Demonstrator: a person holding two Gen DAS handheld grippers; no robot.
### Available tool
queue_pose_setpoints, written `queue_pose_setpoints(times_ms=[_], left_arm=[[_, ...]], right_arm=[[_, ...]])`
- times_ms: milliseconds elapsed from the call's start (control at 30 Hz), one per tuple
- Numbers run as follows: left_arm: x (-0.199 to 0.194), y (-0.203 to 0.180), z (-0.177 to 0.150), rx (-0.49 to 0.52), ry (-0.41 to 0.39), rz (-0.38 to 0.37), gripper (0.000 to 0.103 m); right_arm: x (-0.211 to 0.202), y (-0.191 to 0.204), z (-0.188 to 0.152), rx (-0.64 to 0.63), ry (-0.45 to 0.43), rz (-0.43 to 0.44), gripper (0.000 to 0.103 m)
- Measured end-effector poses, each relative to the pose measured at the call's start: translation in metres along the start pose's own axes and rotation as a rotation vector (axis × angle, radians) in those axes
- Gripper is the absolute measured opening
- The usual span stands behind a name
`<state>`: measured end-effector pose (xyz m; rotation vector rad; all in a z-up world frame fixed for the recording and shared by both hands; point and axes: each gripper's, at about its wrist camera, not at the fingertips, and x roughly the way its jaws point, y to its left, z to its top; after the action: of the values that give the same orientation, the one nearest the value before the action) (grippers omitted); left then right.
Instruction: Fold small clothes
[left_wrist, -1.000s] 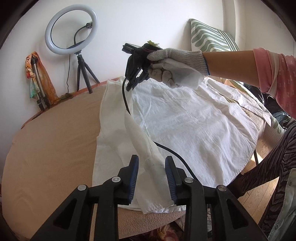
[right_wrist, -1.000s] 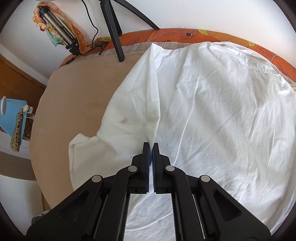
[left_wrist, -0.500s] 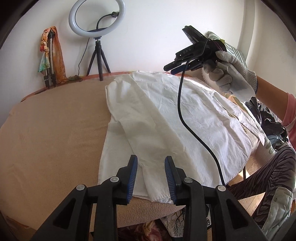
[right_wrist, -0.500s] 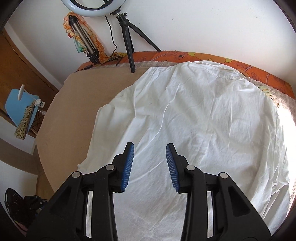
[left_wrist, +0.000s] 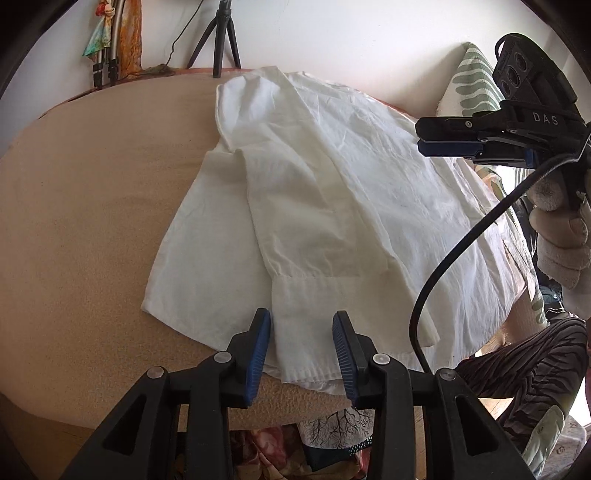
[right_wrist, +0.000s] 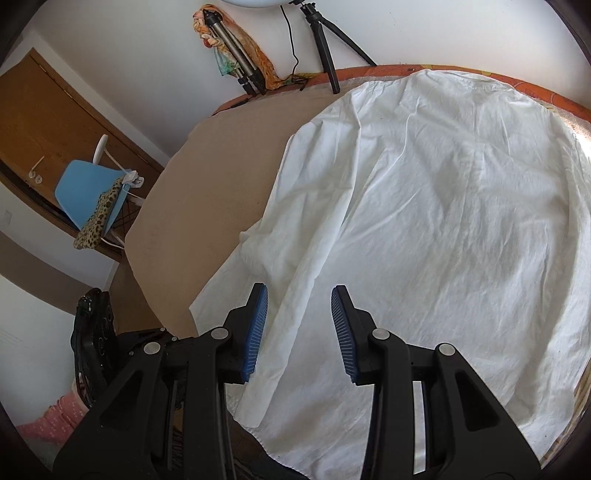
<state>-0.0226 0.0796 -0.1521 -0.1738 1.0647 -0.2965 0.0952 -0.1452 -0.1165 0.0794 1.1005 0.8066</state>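
White, thin, crinkled cotton: the long-sleeved white shirt (left_wrist: 325, 177) lies spread on the round tan-covered tabletop (left_wrist: 85, 206), collar toward the black tripod (left_wrist: 221, 40) at the far wall, hem hanging off the near edge. One sleeve is folded in over the body, its cuff nearest me.

My left tongs (left_wrist: 301, 350) are parted just above that cuff, the cloth showing between the blue pads (left_wrist: 258, 350) without being pinched; their jaws have just been opening a little. My right tongs (right_wrist: 299, 336) stand released too, above the shirt's lower body on the side away from the tripod, nothing in them; they have just sprung apart.

I judge the fabric light, limp and quick to slide or sag, so it should be taken at doubled, stitched places: the cuff band, the hem corner or the shoulder seam, rather than mid-panel, where a single layer would bunch.

The only writing I can read is "DAS" on the black body of the right tongs in the left view. The shirt shows no label.
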Motion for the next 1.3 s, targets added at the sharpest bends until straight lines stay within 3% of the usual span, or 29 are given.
queue_pose_setpoints(times_ms=[100, 167, 233, 300, 333, 400, 433, 633, 700, 800, 867, 900, 1033, 1167, 1200, 1267, 1300], left_arm=[[0.002, -0.003, 0.0, -0.003, -0.009, 0.008, 0.03], [0.003, -0.001, 0.002, -0.01, -0.013, 0.012, 0.012], [0.003, 0.006, 0.003, -0.044, -0.016, -0.01, 0.002], [0.0, 0.011, 0.004, -0.074, -0.022, -0.039, 0.0], [-0.002, 0.012, 0.004, -0.079, -0.03, -0.038, 0.0], [-0.009, 0.013, 0.004, -0.074, -0.052, -0.026, 0.0], [-0.012, 0.014, 0.004, -0.071, -0.061, -0.021, 0.0], [-0.049, 0.026, 0.009, -0.061, -0.131, 0.027, 0.0], [-0.062, 0.034, 0.014, -0.086, -0.157, 0.017, 0.0], [-0.074, 0.042, 0.017, -0.081, -0.198, 0.065, 0.0], [-0.07, 0.047, 0.017, -0.099, -0.184, 0.053, 0.0], [-0.065, 0.048, 0.017, -0.104, -0.169, 0.051, 0.0], [-0.035, 0.042, 0.009, -0.064, -0.082, 0.083, 0.0], [-0.026, 0.037, 0.003, -0.038, -0.059, 0.112, 0.001], [-0.03, 0.038, 0.003, -0.042, -0.076, 0.119, 0.006], [-0.039, 0.04, 0.004, -0.046, -0.117, 0.148, 0.032], [-0.042, 0.043, 0.005, -0.051, -0.144, 0.16, 0.035]], right_arm=[[0.027, 0.011, -0.013, -0.025, 0.071, -0.025, 0.038], [0.04, 0.014, -0.018, -0.028, 0.095, -0.033, 0.038], [0.052, 0.013, -0.022, -0.014, 0.116, -0.04, 0.038], [0.061, 0.012, -0.024, -0.011, 0.138, -0.043, 0.038], [0.064, 0.013, -0.025, -0.017, 0.143, -0.057, 0.036], [0.067, 0.013, -0.026, -0.024, 0.148, -0.052, 0.02], [0.068, 0.013, -0.027, -0.018, 0.158, -0.029, 0.008], [0.061, 0.018, -0.025, 0.076, 0.109, 0.147, 0.004], [0.054, 0.021, -0.024, 0.112, 0.072, 0.213, 0.004], [0.044, 0.02, -0.024, 0.145, -0.015, 0.307, 0.004], [0.048, 0.011, -0.029, 0.174, -0.046, 0.367, 0.004], [0.055, 0.006, -0.03, 0.197, -0.026, 0.367, 0.004], [0.074, 0.005, -0.037, 0.127, 0.045, 0.126, 0.004], [0.07, 0.013, -0.039, 0.039, 0.068, 0.035, 0.004], [0.065, 0.016, -0.038, 0.011, 0.057, 0.025, 0.004], [0.054, 0.019, -0.035, -0.022, 0.036, 0.032, 0.005], [0.048, 0.02, -0.033, -0.03, 0.018, 0.04, 0.005]])
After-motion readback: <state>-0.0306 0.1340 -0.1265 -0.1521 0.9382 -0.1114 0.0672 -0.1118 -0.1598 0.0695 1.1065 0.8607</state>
